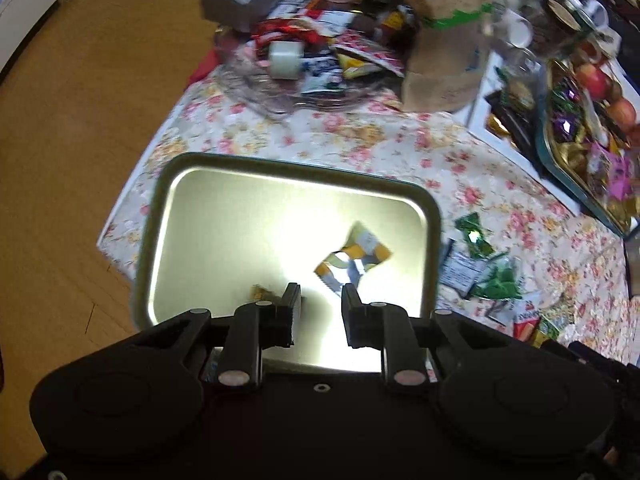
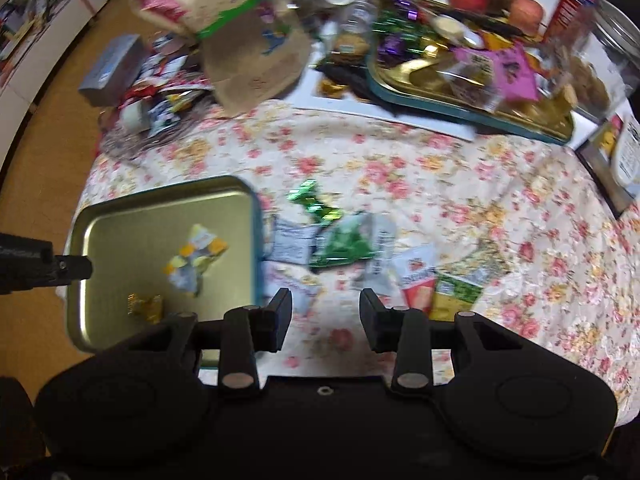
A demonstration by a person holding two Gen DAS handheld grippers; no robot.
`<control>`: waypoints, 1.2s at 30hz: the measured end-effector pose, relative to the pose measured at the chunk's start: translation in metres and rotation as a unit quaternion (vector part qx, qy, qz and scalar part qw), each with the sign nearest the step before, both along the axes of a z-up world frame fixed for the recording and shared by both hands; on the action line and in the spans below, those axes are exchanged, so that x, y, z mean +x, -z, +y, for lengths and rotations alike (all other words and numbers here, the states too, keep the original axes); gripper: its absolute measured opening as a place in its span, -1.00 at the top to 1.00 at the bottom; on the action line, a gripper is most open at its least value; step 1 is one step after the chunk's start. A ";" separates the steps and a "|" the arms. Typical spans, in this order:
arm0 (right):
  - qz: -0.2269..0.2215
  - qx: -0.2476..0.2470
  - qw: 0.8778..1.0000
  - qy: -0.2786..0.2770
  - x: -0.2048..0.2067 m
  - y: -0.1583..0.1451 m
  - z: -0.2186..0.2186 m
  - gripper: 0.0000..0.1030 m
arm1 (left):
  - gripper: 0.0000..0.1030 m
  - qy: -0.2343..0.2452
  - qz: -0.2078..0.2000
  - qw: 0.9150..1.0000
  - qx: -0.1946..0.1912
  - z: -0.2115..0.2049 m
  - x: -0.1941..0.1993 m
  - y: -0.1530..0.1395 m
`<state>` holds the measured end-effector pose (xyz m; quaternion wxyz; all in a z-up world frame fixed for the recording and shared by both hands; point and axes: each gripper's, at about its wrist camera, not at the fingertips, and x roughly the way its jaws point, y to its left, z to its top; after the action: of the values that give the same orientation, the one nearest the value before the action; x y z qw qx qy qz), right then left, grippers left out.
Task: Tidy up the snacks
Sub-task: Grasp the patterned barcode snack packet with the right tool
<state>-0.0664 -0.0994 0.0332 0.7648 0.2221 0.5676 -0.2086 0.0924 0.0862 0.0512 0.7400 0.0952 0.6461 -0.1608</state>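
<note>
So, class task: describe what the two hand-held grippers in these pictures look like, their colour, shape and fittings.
Both look alike. The left hand-held gripper and right hand-held gripper are matt black, with a wide body rounded at each end, two angled link arms joined by silver round pins, and two short blocky fingers. No cables, labels or sleeves are visible.

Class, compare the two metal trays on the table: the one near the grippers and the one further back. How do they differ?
The near tray is almost bare: only a yellow-and-white packet and a small gold sweet lie in it. The far tray is heaped with wrapped sweets. The near tray sits on the floral cloth; the far tray rests on a white board. Both are rectangular, with rounded corners and teal rims.
</note>
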 end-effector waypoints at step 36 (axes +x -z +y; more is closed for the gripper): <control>-0.015 0.079 0.982 0.169 -0.067 0.089 -0.145 0.23 | 0.42 0.094 0.058 0.991 0.073 -0.098 -0.061 0.120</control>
<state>-0.1338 -0.2443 -0.0557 0.7069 0.3773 0.5252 -0.2865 0.0316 -0.0123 -0.0686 0.6736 0.2000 0.6864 -0.1873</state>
